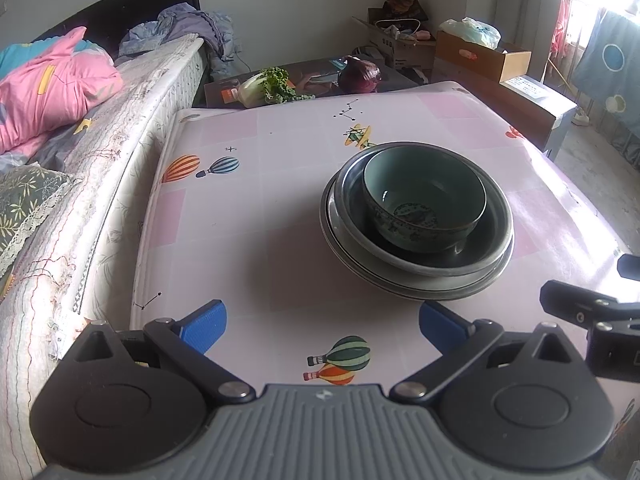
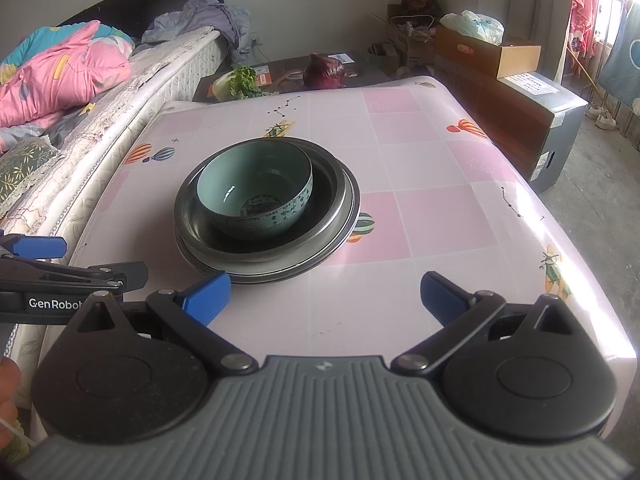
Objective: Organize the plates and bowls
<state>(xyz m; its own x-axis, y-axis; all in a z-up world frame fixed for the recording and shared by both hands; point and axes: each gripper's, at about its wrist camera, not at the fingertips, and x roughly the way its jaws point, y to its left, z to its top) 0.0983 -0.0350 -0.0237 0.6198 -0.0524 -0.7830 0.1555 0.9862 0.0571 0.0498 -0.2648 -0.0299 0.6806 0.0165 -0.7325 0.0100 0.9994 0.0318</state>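
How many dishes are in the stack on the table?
3: a green ceramic bowl on top, a metal bowl under it, a plate at the bottom. More could be hidden between them.

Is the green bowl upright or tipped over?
Upright: the green bowl sits mouth-up inside the metal dish; both views look into its empty interior.

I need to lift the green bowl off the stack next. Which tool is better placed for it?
Left, though only slightly. The green bowl sits off-centre in the metal basin, toward the left tool. Both tools are open and empty; the right tool would reach across more basin.
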